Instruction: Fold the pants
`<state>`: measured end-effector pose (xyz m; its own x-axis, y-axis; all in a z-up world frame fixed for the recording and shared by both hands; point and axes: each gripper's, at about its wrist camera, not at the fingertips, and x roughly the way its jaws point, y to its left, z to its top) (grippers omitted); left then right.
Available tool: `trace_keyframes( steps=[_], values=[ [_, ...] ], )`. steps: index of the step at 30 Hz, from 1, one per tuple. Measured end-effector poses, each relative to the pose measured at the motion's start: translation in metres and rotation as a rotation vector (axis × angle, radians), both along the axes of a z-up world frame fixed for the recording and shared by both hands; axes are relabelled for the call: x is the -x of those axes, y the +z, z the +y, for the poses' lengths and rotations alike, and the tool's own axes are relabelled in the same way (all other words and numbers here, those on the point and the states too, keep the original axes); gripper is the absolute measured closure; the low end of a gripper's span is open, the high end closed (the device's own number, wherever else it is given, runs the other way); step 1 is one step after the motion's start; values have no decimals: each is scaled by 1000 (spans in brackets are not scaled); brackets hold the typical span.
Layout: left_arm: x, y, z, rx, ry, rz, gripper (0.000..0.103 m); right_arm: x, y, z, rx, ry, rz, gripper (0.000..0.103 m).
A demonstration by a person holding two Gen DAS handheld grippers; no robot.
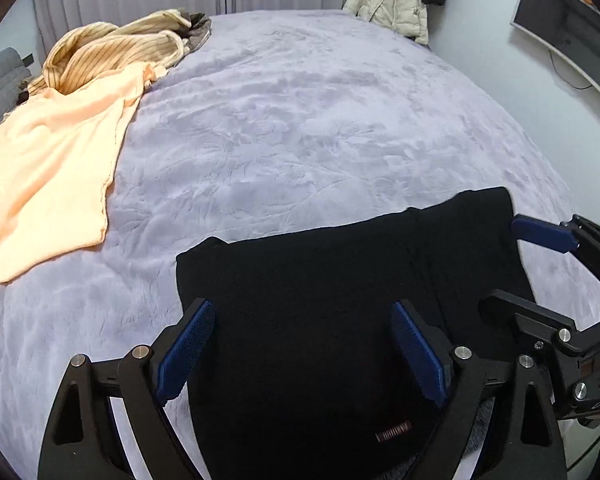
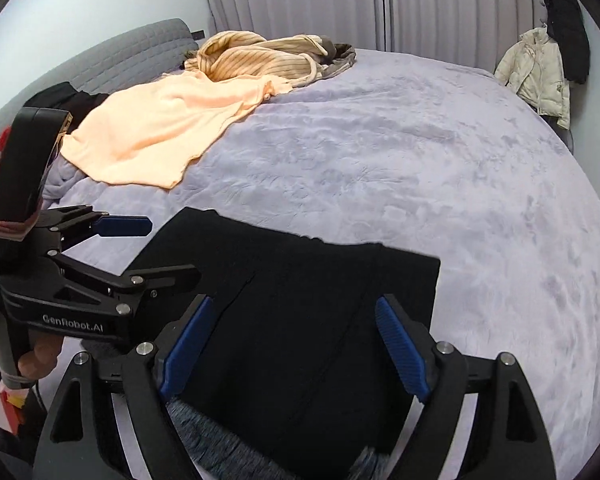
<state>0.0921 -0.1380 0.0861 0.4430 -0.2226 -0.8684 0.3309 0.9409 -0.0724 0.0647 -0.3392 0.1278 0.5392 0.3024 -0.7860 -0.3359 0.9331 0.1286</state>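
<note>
Nearest to the left wrist camera is the left gripper (image 1: 304, 344), a black frame with two blue ribbed pads (image 1: 188, 344); its fingers stand wide apart and grasp nothing. Under and between them lie the black folded pants (image 1: 340, 280), flat on the lilac fleece bed cover (image 1: 300, 120), at the near edge of the bed. A small reddish label (image 1: 394, 436) shows on the near part of the cloth.

In the right wrist view the right gripper (image 2: 296, 340) is also released, its blue pads (image 2: 400, 344) spread over the same pants (image 2: 300, 300) with no cloth between them. A grey knitted fabric (image 2: 220, 440) appears at the near edge, partly under the pants. The left gripper (image 2: 140, 240) is seen from the side at the left, just beside the pants.

Far to the left on the bed lies a peach-coloured soft garment (image 1: 48, 168), and behind it a cream striped knitted sweater (image 1: 112, 48). At the far right a white padded jacket (image 2: 540, 72) hangs on the wall, with a black coat (image 2: 568, 24) above it. A flat dark screen (image 1: 568, 36) hangs on the right wall.
</note>
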Motion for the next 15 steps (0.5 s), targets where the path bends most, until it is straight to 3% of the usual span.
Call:
trace_keyframes(
  steps=[5, 8, 11, 15],
  values=[
    [-18, -29, -8, -66, 47, 14, 12, -47, -42, 9, 73, -24, 106, 15],
    [-17, -36, -4, -47, 47, 18, 9, -50, -59, -1, 36, -48, 157, 7],
    [-15, -34, -7, -62, 42, 5, 7, -49, -59, -5, 21, -60, 158, 7],
    [-7, -21, -3, -52, 85, 0, 7, -32, -33, 0, 28, -101, 103, 6]
  ],
)
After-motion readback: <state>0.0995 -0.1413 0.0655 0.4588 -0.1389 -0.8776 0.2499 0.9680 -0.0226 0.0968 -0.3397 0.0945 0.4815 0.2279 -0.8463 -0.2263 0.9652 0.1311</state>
